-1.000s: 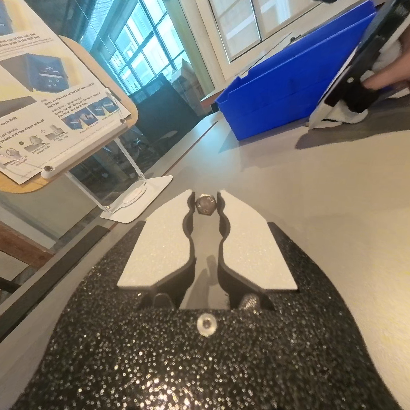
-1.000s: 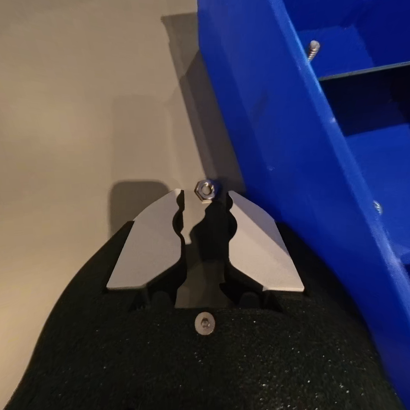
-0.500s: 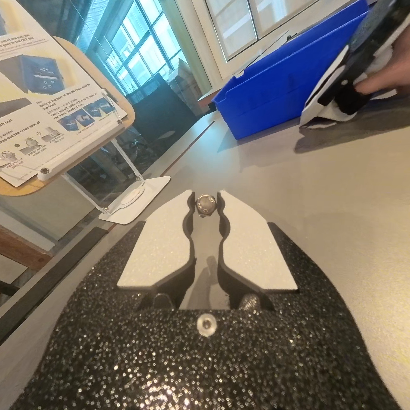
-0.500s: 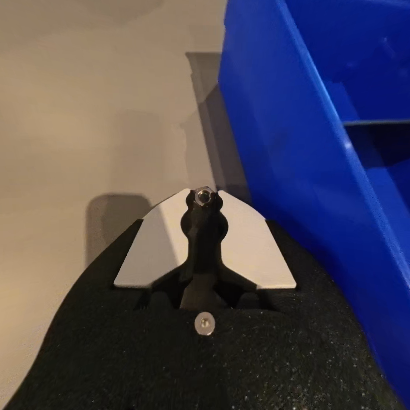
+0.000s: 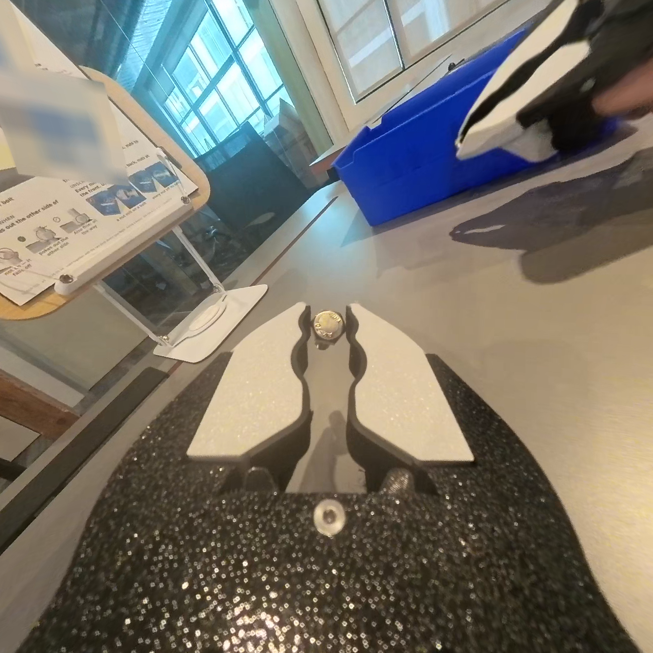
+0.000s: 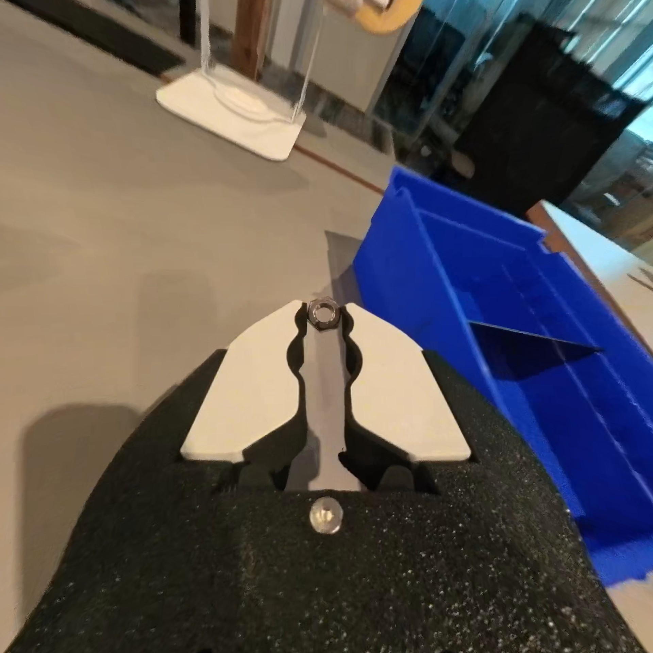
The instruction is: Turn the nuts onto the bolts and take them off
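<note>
My left gripper (image 5: 328,323) is shut on a steel bolt (image 5: 328,324), head toward the camera, held just above the grey table (image 5: 477,353). My right gripper (image 6: 322,316) is shut on a small hex nut (image 6: 322,314), its hole facing the camera, lifted above the table left of the blue bin (image 6: 512,335). The right gripper also shows in the left wrist view (image 5: 512,116) at the upper right, in front of the blue bin (image 5: 417,166), with a hand behind it.
A white stand (image 5: 215,332) holding an instruction board (image 5: 81,219) sits at the table's left edge; its base shows in the right wrist view (image 6: 233,113). The bin has divided compartments. Windows and a dark chair lie beyond the table. There is about 20 centimeters between the tips of the two grippers.
My right gripper closed on the nut that lay on the table beside the bin, lifted it and tilted up away from the bin. My left gripper kept holding the bolt and shifted slightly.
</note>
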`<state>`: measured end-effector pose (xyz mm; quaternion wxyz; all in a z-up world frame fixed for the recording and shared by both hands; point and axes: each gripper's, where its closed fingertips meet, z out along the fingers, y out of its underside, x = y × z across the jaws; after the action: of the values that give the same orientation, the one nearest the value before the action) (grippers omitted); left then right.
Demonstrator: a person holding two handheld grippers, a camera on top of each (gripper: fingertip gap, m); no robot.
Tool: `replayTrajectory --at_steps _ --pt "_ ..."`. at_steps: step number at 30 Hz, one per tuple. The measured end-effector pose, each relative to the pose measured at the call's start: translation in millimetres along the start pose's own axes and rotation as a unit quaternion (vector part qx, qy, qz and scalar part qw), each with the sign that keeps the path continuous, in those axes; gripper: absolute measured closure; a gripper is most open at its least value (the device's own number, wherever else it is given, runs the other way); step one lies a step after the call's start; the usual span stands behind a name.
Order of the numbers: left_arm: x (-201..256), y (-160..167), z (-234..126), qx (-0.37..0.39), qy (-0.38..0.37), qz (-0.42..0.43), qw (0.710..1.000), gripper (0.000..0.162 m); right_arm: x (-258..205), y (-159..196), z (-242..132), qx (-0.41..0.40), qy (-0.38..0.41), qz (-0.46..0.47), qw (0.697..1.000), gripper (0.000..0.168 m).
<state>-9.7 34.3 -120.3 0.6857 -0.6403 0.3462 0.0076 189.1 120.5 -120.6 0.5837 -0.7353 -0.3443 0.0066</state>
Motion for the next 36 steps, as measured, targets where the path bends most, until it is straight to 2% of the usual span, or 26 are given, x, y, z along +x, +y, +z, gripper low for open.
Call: replayTrajectory --at_steps 3,9,11,14,19,24,25,27,31,33,36 --pt "-0.7 -0.1 -0.1 0.001 -0.002 -0.002 1.000 0.144 31.3 -9.9 -26.6 0.029 0.037 0.026 0.999 0.150" --pt "1.4 1.0 1.0 -0.004 0.001 0.006 1.000 0.144 120.8 0.7 -72.2 0.032 0.117 0.103 0.987 0.150" --pt "1.5 0.9 0.9 -0.004 0.000 0.007 1.000 0.144 139.4 7.7 -81.0 0.035 0.120 0.132 0.983 0.150" --pt "1.5 0.9 0.8 -0.004 0.000 0.006 1.000 0.144 160.5 39.8 -73.5 -0.031 0.108 0.158 0.981 0.150" --pt "2.3 1.0 0.9 -0.004 0.002 0.009 1.000 0.144 163.8 83.1 -45.0 -0.131 0.023 0.194 0.972 0.150" --pt "2.8 0.8 0.7 -0.003 0.004 0.009 1.000 0.144 164.2 97.6 -34.0 -0.173 0.002 0.185 0.967 0.146" --pt "2.9 0.7 0.6 -0.003 0.004 0.009 1.000 0.144 167.0 94.7 -36.7 -0.168 0.016 0.178 0.969 0.137" --pt "2.9 0.5 0.5 -0.002 0.004 0.009 1.000 0.144 171.8 76.9 -51.7 -0.144 0.048 0.158 0.976 0.134" --pt "3.8 0.3 1.3 -0.001 0.008 0.009 1.000 0.144 155.5 -1.0 -84.8 -0.010 0.058 0.118 0.991 0.141" --pt "5.1 -1.4 1.0 0.004 0.012 0.010 1.000 0.144 118.4 -36.1 -87.5 0.039 -0.011 0.105 0.994 0.145" --pt "10.7 -10.6 -2.2 0.035 0.029 0.007 0.999 0.144 29.5 -73.1 -78.8 0.082 -0.195 0.096 0.973 0.145"
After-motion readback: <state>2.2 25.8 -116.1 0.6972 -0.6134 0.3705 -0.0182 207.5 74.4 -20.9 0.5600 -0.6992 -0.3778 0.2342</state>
